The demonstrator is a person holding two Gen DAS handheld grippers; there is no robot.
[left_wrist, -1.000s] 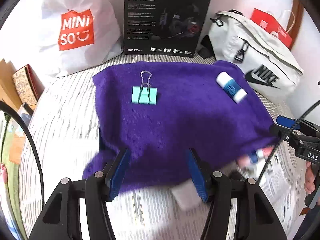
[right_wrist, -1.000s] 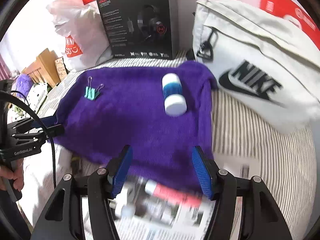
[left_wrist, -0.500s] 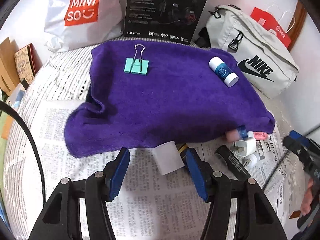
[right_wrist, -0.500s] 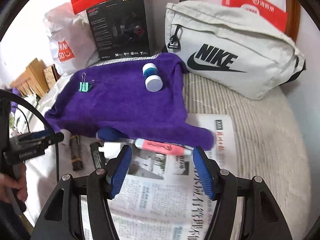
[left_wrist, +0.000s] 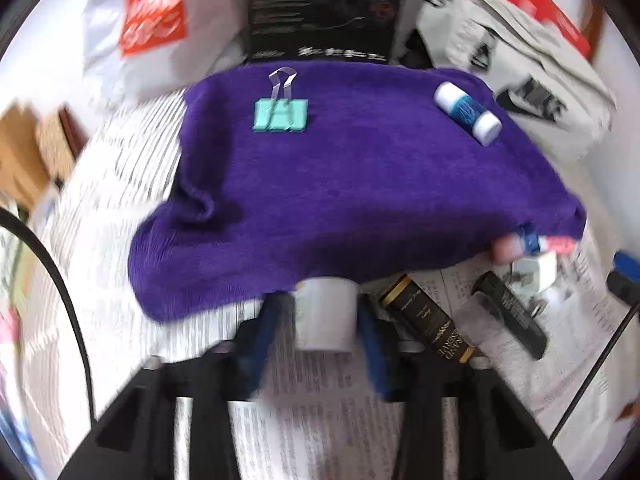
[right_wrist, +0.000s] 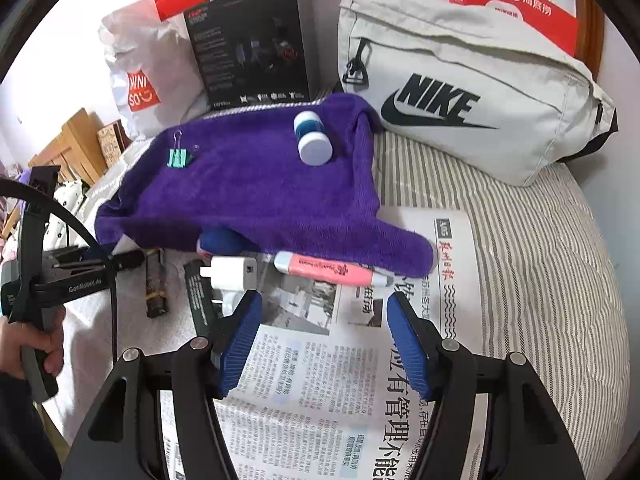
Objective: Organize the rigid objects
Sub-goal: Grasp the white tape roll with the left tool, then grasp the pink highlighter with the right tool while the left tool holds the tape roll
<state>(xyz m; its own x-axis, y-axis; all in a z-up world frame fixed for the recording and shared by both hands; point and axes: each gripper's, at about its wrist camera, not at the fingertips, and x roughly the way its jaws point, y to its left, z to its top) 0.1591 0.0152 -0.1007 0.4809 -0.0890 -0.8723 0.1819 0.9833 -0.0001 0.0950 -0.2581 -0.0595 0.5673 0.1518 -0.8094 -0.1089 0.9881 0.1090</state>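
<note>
A purple towel (left_wrist: 360, 184) lies on the bed with a teal binder clip (left_wrist: 281, 115) and a white-and-blue tube (left_wrist: 467, 113) on it. Along its near edge on newspaper lie a white cylinder (left_wrist: 325, 316), a black-and-gold tube (left_wrist: 428, 320), a black tube (left_wrist: 508, 316), a white charger (right_wrist: 232, 273) and a pink highlighter (right_wrist: 332, 273). My left gripper (left_wrist: 322, 320) is open, its jaws on either side of the white cylinder. My right gripper (right_wrist: 324, 340) is open and empty over the newspaper, just short of the highlighter. The towel (right_wrist: 256, 192) hides part of a blue object (right_wrist: 220, 240).
A white Nike bag (right_wrist: 460, 96), a black headset box (right_wrist: 252, 44), a Miniso bag (right_wrist: 140, 80) and red paper bags (right_wrist: 516, 4) stand at the back. Striped bedding (right_wrist: 540, 248) lies to the right. The newspaper (right_wrist: 320, 380) covers the near side.
My left gripper has moved forward so that the white cylinder now sits between its jaws. My right gripper has moved closer to the highlighter and charger. Both stay open.
</note>
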